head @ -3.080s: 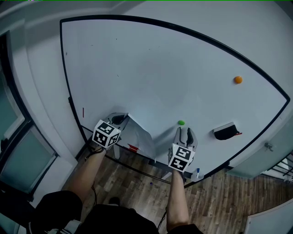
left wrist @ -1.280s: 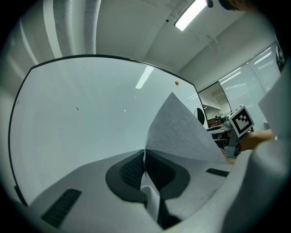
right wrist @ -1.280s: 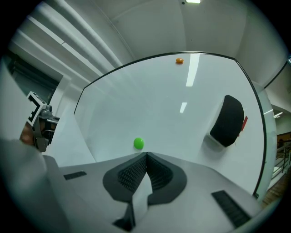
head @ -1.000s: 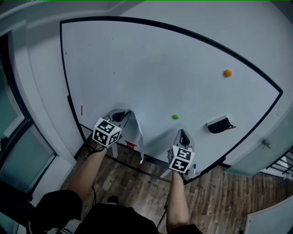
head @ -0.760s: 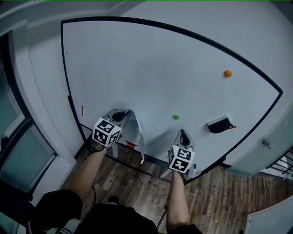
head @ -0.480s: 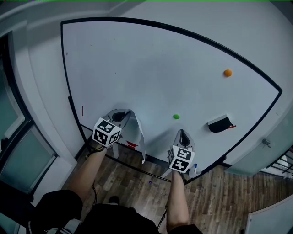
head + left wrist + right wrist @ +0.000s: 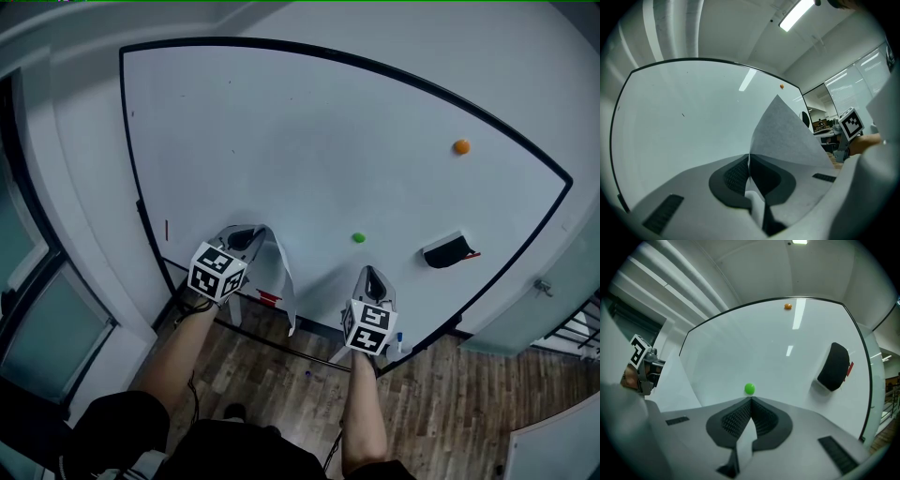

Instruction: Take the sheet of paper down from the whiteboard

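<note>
There is one whiteboard (image 7: 309, 141) and one sheet of paper (image 7: 278, 272), at its near left. The board bears two round magnets, a green magnet (image 7: 358, 238) near and an orange magnet (image 7: 461, 146) far right, and one black eraser (image 7: 446, 251). There are two grippers, the left gripper (image 7: 246, 237) and the right gripper (image 7: 372, 274).

Below me I see a dark wood-plank floor (image 7: 450, 412) and pale walls (image 7: 70, 131). A glazed panel (image 7: 42, 328) stands at my left; a strip light (image 7: 799, 11) glows on the ceiling.
</note>
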